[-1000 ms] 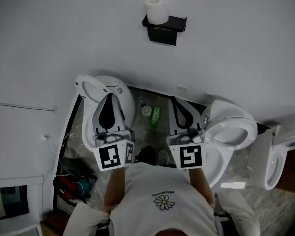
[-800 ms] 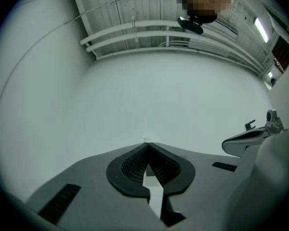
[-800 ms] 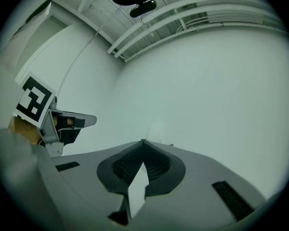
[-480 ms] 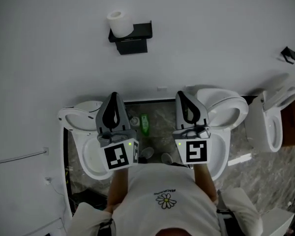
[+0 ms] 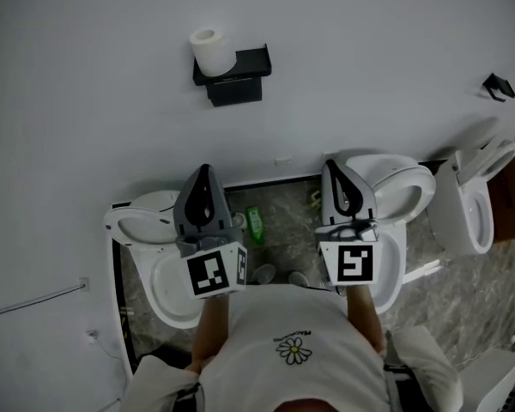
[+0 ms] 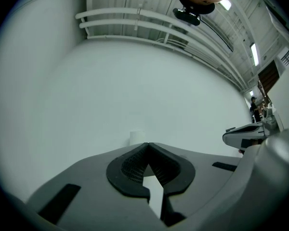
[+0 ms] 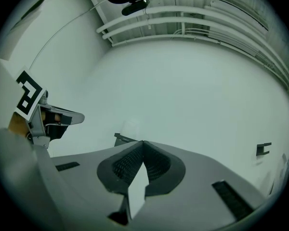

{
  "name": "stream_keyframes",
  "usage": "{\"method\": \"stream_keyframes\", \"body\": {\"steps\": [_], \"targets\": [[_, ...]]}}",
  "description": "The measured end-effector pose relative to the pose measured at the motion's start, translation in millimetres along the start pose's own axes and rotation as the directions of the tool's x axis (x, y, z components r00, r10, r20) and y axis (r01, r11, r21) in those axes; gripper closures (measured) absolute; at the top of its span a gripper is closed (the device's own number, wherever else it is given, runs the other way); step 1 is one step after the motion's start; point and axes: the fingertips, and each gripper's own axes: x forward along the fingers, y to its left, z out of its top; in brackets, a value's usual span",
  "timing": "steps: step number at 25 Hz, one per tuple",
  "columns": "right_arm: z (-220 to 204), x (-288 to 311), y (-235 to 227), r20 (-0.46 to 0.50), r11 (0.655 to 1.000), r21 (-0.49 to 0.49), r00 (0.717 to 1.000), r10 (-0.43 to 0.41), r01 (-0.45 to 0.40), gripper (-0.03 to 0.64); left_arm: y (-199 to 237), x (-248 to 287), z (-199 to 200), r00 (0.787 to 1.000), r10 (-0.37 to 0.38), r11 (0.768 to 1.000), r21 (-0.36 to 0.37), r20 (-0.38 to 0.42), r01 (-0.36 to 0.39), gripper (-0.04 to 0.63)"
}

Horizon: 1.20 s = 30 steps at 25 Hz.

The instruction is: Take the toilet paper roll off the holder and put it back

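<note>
Your left hand-held gripper [image 5: 205, 174] and right hand-held gripper [image 5: 334, 168] are closed, empty, and aimed at the white wall [image 5: 378, 50] as if lining up. The white toilet paper roll [image 5: 210, 50] stands on its black metal holder [image 5: 243, 77] at eleven o'clock, well apart.

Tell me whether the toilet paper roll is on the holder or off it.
On. The white toilet paper roll sits on top of the black wall-mounted holder, at its left end in the head view.

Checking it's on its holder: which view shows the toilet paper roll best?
Head view: the toilet paper roll stands on the black holder. Left gripper view shows only its top beyond the fingers; right gripper view, a faint shape.
</note>
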Motion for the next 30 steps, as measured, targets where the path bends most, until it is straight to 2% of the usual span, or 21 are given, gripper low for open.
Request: {"method": "stream_keyframes", "body": {"steps": [10, 13, 16, 19, 22, 25, 30], "targets": [[-1.8, 4.8, -4.0, -0.007, 1.0, -0.003, 1.0, -0.016, 0.016, 0.607, 3.5, 15.8, -6.4, 1.0, -0.003, 0.999, -0.035, 0.013, 0.003, 0.58], [-2.7, 7.3, -2.0, -0.016, 1.0, 0.007, 1.0, -0.012, 0.013, 0.607, 3.2, 31.6, 3.9, 0.998, -0.042, 0.998, -0.049, 0.037, 0.044, 0.58], [0.1, 8.3, -0.6, -0.004, 1.0, 0.01, 1.0, -0.011, 0.011, 0.607, 2.2, 56.1, 31.3, 0.991, -0.094, 0.995, -0.02, 0.091, 0.096, 0.571], [1.0, 7.9, 0.4, -0.01, 1.0, 0.009, 1.0, -0.006, 0.006, 0.607, 8.3, 85.3, 59.5, 0.983, -0.128, 0.992, 0.004, 0.132, 0.129, 0.493], [-0.2, 8.9, -0.4, -0.016, 1.0, 0.011, 1.0, -0.013, 0.013, 0.607, 17.2, 118.5, 75.3, 0.977, -0.166, 0.986, 0.015, 0.137, 0.165, 0.408], [-2.8, 8.4, -3.3, -0.027, 1.0, 0.015, 0.999, -0.023, 0.023, 0.607, 24.5, 148.6, 76.7, 0.974, -0.198, 0.98, 0.01, 0.106, 0.198, 0.328], [-4.9, 7.7, -8.1, -0.04, 0.999, 0.01, 0.999, -0.037, 0.037, 0.607, 38.9, 196.5, 50.9, 0.974, -0.226, 0.973, -0.042, 0.01, 0.226, 0.257]]}}
